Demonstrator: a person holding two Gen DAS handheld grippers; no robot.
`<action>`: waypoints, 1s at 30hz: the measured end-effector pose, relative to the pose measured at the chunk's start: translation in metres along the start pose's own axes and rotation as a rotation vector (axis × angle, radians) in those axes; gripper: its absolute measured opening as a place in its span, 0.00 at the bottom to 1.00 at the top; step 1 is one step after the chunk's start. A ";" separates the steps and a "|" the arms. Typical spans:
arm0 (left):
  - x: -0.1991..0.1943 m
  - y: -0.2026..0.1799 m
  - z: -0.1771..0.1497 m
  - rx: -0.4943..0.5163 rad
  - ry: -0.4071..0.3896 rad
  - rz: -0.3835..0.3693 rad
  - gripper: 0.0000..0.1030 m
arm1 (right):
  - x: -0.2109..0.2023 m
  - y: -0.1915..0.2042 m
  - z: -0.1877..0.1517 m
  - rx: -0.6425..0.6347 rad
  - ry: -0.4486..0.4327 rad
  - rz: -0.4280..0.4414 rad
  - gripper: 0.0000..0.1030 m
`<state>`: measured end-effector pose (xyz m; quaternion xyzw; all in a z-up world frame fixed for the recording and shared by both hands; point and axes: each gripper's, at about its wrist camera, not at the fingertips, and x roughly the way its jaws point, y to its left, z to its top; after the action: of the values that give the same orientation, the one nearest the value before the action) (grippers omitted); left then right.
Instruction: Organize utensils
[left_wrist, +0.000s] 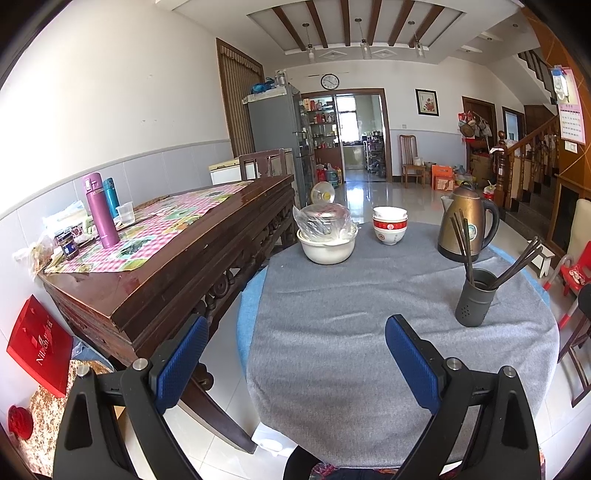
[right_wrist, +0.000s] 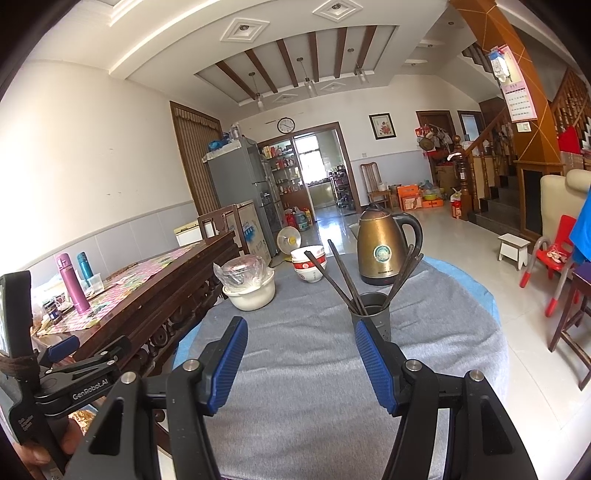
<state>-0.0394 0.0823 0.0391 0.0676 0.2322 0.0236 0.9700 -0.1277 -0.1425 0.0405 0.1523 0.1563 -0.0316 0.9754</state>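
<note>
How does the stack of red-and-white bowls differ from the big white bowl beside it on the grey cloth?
The stacked bowls are small, red-banded, nested and open on top; the big white bowl is plain, wider and squatter, with a plastic-wrapped metal pot sitting in it. Both stand upright on the grey cloth, apart, at the far side.

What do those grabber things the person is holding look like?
Each one is a black plastic clamp with two flat fingers covered in bumpy blue pads and round silver bolts at the joints. Both the left gripper and the right gripper look alike. The left one's side has white "GenRobot.AI" lettering. No sleeves show.
</note>
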 end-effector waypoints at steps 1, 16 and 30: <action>0.000 0.000 0.000 -0.002 0.001 -0.002 0.94 | 0.000 0.001 0.000 0.000 0.001 -0.001 0.63; 0.003 0.009 -0.001 -0.020 0.008 0.001 0.94 | 0.002 0.004 0.000 -0.009 -0.002 -0.002 0.63; 0.004 0.013 -0.002 -0.031 0.007 0.000 0.94 | 0.001 0.010 0.003 -0.015 -0.009 -0.004 0.63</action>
<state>-0.0371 0.0957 0.0376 0.0527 0.2350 0.0272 0.9702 -0.1251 -0.1338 0.0461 0.1447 0.1524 -0.0332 0.9771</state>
